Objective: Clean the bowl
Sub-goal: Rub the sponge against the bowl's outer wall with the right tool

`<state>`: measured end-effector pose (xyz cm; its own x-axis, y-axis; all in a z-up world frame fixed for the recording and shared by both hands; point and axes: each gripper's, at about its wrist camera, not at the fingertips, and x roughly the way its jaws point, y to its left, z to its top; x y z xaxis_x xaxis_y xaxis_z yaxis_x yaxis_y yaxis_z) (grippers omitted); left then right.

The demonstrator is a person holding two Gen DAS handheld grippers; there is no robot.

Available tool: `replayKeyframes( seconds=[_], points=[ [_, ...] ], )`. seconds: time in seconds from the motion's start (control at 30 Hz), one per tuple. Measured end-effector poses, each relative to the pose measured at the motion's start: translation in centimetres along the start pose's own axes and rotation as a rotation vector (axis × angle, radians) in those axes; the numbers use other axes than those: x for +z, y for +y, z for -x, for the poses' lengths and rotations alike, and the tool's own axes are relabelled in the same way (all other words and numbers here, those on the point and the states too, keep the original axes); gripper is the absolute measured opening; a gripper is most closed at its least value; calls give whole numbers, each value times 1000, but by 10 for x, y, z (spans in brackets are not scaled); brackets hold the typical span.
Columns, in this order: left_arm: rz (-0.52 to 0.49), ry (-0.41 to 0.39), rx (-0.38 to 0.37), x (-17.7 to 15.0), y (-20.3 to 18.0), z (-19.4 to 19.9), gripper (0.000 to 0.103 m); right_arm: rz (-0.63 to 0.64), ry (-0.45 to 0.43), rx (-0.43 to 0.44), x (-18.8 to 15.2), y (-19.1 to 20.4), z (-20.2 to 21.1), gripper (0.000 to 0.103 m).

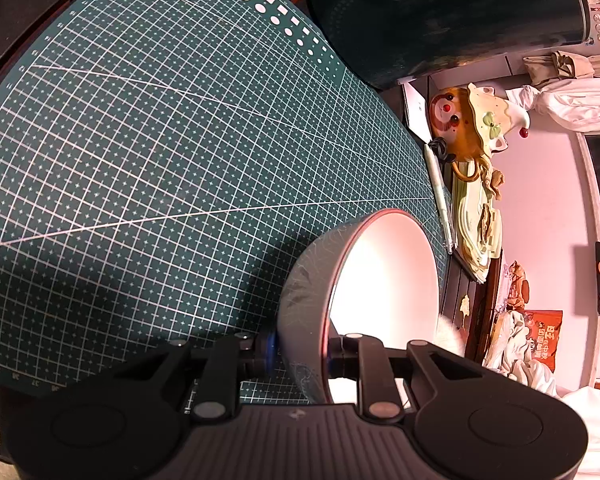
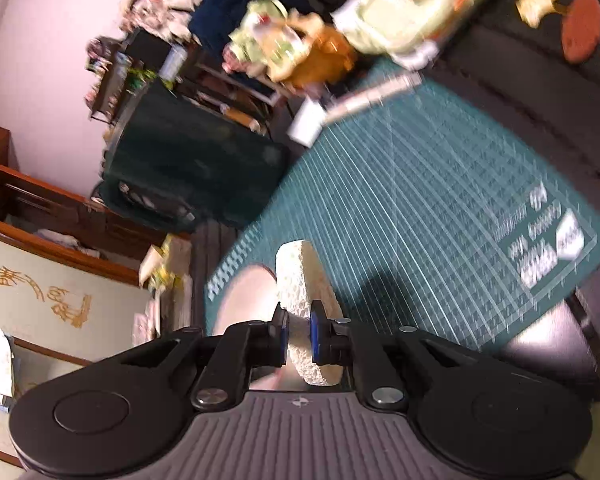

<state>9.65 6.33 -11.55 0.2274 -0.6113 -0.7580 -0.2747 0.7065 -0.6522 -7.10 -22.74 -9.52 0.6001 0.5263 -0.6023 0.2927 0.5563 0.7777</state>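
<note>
We see the left gripper [image 1: 302,354] clamped on the rim of the bowl [image 1: 380,280], tipped on edge over the green cutting mat [image 1: 160,140] near its pen-side edge, while the right gripper [image 2: 299,334] pinches a white sponge [image 2: 306,280] above it.

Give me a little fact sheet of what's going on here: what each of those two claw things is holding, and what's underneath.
Left gripper: shut on the rim of the bowl, one finger outside the wall, one inside
Bowl: grey-green outside, white inside, tipped on its side
Right gripper: shut on a white sponge
Sponge: thick, rough, standing on edge between the pads
Surface: green cutting mat with a white grid
Behind the mat: ceramic figurine, white pen
Right view: blurred
</note>
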Motion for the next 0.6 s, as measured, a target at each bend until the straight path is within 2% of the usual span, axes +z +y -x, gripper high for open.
replayKeyframes(
  seconds=[0.1, 0.27, 0.47, 0.6],
  points=[
    [-1, 0, 1, 0, -4, 0, 20, -43, 2, 12, 3, -5, 3, 10],
    [2, 2, 0, -2, -5, -1, 20, -40, -55, 40, 9, -1, 16, 10],
    [3, 1, -1, 1, -5, -3, 20, -64, 22, 15, 1, -9, 0, 10],
    [4, 2, 1, 2, -6, -2, 20, -51, -26, 26, 6, -2, 10, 10]
  ],
)
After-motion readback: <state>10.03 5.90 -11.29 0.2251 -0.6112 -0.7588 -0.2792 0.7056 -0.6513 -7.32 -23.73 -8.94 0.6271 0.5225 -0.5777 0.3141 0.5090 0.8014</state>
